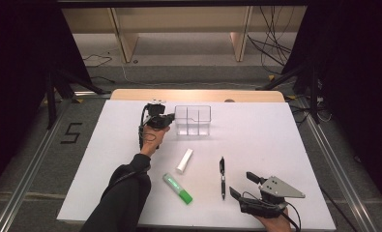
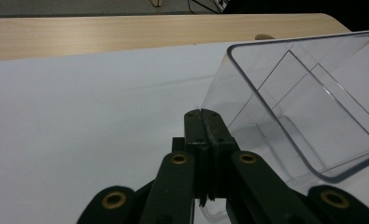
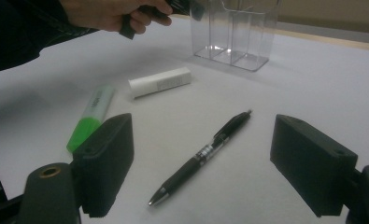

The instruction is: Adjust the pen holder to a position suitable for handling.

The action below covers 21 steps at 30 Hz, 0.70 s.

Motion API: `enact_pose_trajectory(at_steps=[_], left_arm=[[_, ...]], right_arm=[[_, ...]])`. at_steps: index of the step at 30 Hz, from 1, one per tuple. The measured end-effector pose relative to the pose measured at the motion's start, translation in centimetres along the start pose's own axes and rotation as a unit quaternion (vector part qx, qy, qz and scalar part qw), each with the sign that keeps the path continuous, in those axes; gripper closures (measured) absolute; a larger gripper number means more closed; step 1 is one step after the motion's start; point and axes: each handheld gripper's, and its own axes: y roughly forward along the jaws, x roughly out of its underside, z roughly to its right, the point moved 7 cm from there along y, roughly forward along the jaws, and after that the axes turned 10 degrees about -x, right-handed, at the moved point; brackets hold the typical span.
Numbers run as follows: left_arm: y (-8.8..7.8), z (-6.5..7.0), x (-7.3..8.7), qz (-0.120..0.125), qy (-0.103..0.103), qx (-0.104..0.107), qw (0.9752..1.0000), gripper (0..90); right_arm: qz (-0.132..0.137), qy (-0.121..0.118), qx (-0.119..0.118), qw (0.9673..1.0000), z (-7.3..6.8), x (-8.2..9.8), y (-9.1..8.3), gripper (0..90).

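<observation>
Up close, left hand-held gripper [image 2: 204, 116] seemingly pinches the organizer [image 2: 308, 102] wall; right [image 3: 201, 163] gapes.

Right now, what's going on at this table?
A person holds a gripper in each hand. The left gripper is shut on the wall of the clear plastic organizer, which looks tilted. The right gripper is open, facing a black pen. A green highlighter and white tube lie loose nearby.
</observation>
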Motion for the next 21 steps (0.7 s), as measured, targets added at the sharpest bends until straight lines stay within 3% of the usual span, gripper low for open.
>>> enact_pose_trajectory(at_steps=[6, 8, 9, 10, 13, 14, 15, 16, 19, 21], left_arm=[[0.0, 0.2, 0.0, 0.003, 0.005, 0.002, 1.0000, 89.4], [-0.4, -0.1, 0.0, 0.002, 0.016, -0.004, 0.9999, 89.1], [-0.6, -0.4, 0.0, 0.001, 0.017, -0.012, 0.9998, 83.7], [-0.8, -0.8, -0.2, 0.004, 0.007, -0.015, 0.9999, 83.7], [-2.0, -1.8, -0.4, 0.009, -0.012, -0.010, 0.9998, 78.2], [-2.4, -2.0, -0.4, 0.009, -0.013, -0.006, 0.9999, 74.5], [-2.8, -2.0, -0.3, 0.007, -0.014, -0.004, 0.9999, 64.8], [-3.1, -2.1, -0.2, 0.005, -0.014, -0.004, 0.9999, 64.8], [-4.4, -2.0, 0.6, 0.001, -0.027, 0.024, 0.9994, 57.4], [-5.3, -1.9, 1.3, 0.005, -0.035, 0.032, 0.9989, 51.9]], right_arm=[[-0.001, 0.000, 0.001, 1.0000, 0.1, 0.0, -0.1, 22.5], [0.000, -0.001, 0.002, 1.0000, 0.1, 0.0, -0.1, 22.6], [0.001, 0.000, 0.003, 1.0000, 0.1, 0.0, -0.2, 22.7], [0.001, 0.000, 0.003, 1.0000, 0.1, 0.0, -0.2, 22.7], [-0.001, 0.004, 0.008, 1.0000, 0.2, 0.1, -0.2, 22.8], [-0.002, 0.006, 0.010, 0.9999, 0.2, 0.1, -0.2, 22.9], [-0.004, 0.010, 0.015, 0.9998, 0.3, 0.1, -0.1, 23.1], [-0.004, 0.010, 0.015, 0.9998, 0.3, 0.1, -0.1, 23.1], [-0.009, 0.011, 0.020, 0.9997, 0.2, 0.2, 0.0, 23.1], [-0.013, 0.009, 0.023, 0.9996, 0.1, 0.3, 0.1, 23.1]])
